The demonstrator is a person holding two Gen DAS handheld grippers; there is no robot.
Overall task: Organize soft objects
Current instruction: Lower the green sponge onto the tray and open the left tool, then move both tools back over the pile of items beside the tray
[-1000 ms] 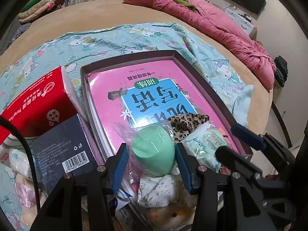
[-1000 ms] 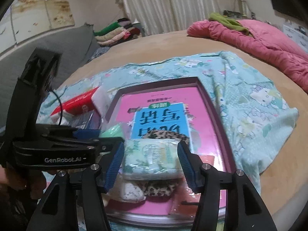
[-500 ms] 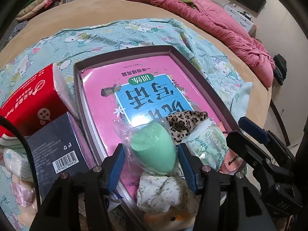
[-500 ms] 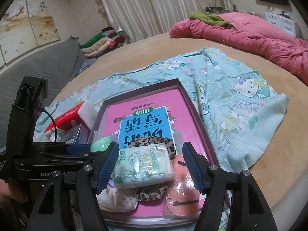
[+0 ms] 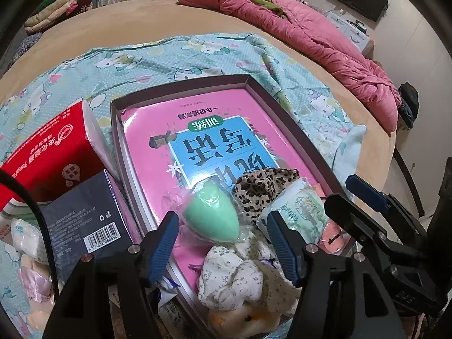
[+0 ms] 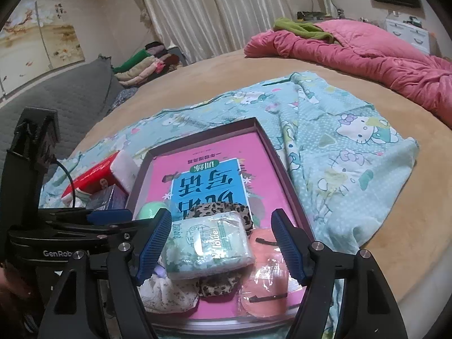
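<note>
From the left: a red box (image 5: 48, 152) and a dark box (image 5: 82, 220) lie on the bed outside the tray (image 5: 180, 89). The left gripper (image 5: 223, 243), closed on the green sponge (image 5: 212, 214) a second ago, now has its jaws wide, clear of the sponge, which rests inside the tray on the pink book (image 5: 203, 130). The right gripper (image 6: 221, 243) has likewise opened; the tissue pack (image 6: 209, 243) lies on the leopard cloth (image 6: 217, 207) (both releases appear complete). Remaining soft items crowd the tray's near end, obstructing further placements.
</note>
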